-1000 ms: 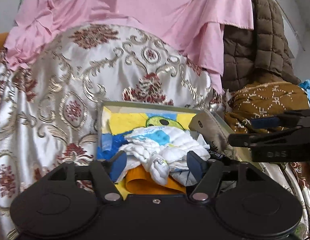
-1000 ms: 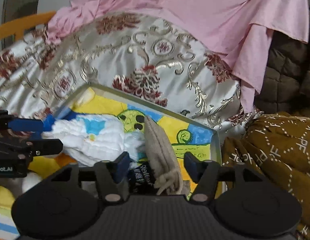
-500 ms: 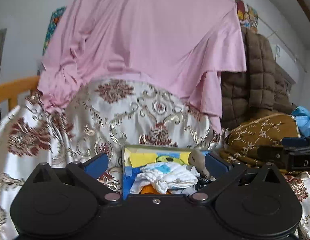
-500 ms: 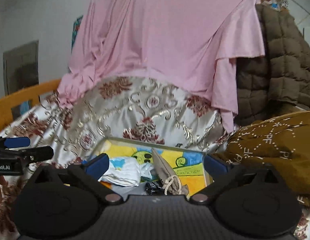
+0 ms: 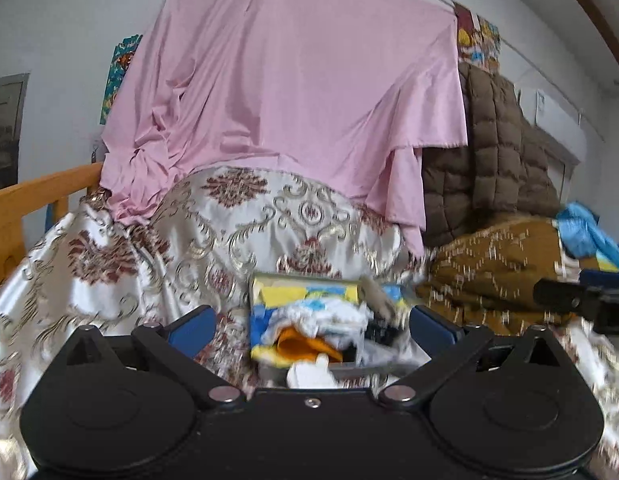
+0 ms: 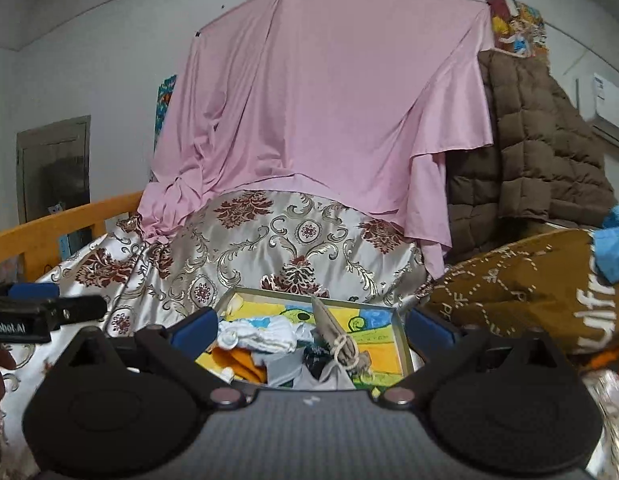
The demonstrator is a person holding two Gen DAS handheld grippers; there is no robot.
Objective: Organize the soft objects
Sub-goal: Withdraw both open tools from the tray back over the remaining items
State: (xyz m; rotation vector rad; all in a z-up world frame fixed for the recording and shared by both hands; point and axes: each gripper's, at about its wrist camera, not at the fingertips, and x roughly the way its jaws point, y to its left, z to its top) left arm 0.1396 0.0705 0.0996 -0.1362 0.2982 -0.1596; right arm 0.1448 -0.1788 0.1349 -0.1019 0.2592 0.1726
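Observation:
A shallow box (image 6: 401,334) with a yellow and blue cartoon lining lies on the patterned satin bedspread (image 6: 269,248). Inside it are a white and blue cloth (image 6: 265,334), an orange cloth (image 6: 239,364), a beige drawstring pouch (image 6: 337,340) and a grey piece. The same box (image 5: 265,280) shows in the left wrist view with the white cloth (image 5: 329,316) and orange cloth (image 5: 301,346). My left gripper (image 5: 309,326) is open and holds nothing, well back from the box. My right gripper (image 6: 311,328) is open too, likewise back and empty.
A pink sheet (image 6: 309,112) hangs over the back of the bed. A brown quilted jacket (image 6: 541,160) and a mustard patterned bag (image 6: 521,284) pile up at the right. A wooden bed rail (image 6: 61,224) runs along the left.
Both grippers have pulled back and up from the box, which now looks smaller. Their jaws widened from partly closed to fully apart. The cloths stayed in the box.

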